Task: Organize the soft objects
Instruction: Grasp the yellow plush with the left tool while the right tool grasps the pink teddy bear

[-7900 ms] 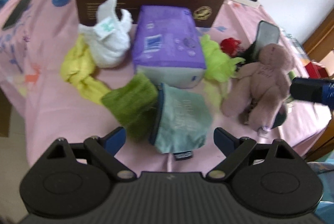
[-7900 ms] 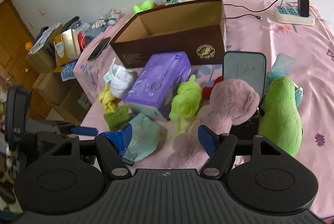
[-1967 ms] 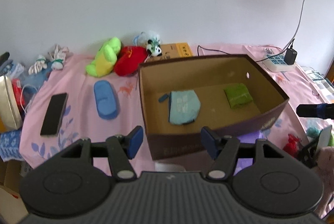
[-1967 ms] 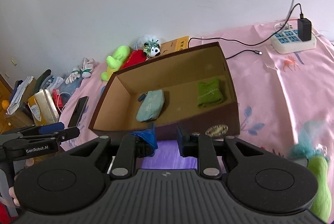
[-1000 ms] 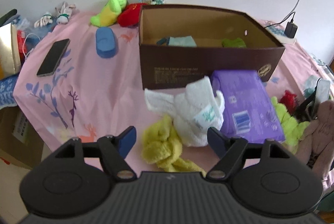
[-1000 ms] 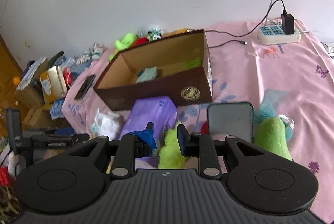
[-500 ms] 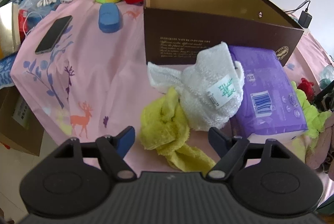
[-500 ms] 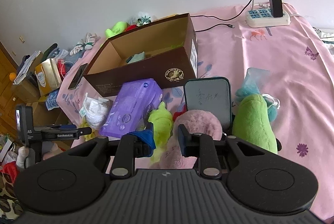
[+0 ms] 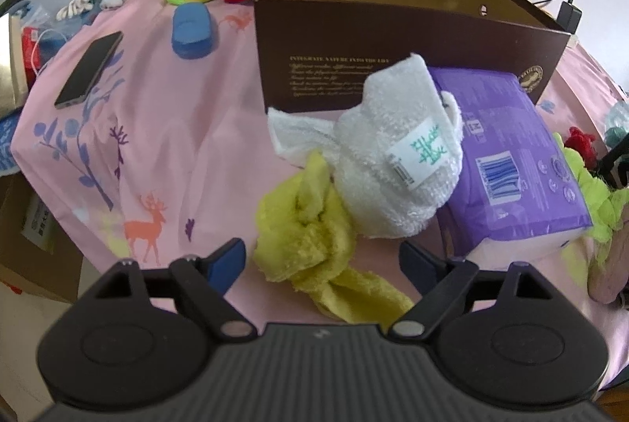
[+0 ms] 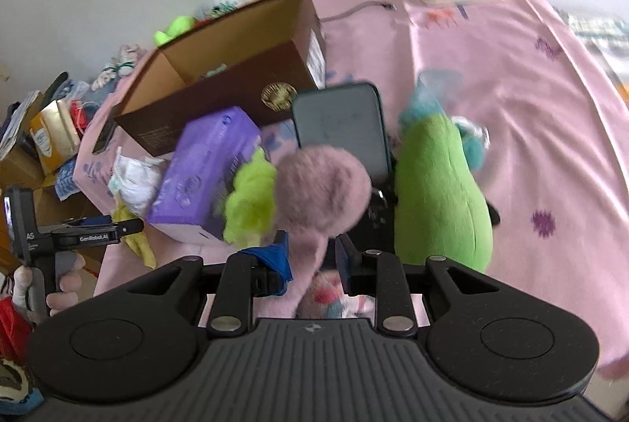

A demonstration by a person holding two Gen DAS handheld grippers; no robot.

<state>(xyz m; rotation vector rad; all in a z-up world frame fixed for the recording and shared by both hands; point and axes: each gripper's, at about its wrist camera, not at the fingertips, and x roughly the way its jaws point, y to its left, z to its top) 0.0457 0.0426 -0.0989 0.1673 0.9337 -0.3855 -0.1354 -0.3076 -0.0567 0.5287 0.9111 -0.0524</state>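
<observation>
Box: brown carton [image 9: 393, 76] stands open-topped at 12 o'clock in the left wrist view, presumably the bin for the soft things; its contents are barely visible from here.
Left gripper [image 9: 320, 257]: fingers spread wide and empty, low over the yellow cloth [image 9: 314, 237], which lies between them, likely the next pick.
White towel [image 9: 397, 154]: heaped against the yellow cloth at 1 o'clock, leaning on the purple pack [image 9: 511, 154] just in front of the box.
Right gripper [image 10: 312, 260]: fingers drawn close around the neck or body of the pink plush [image 10: 322, 190]; whether they truly pinch it is unclear, as the view is blurred.
Green plush [image 10: 440, 194]: lies just beside the pink one at 2 o'clock, with a dark tablet [image 10: 338, 123] propped behind both.
Surface: pink sheet [image 9: 177, 146] over what may be a bed or bench.
</observation>
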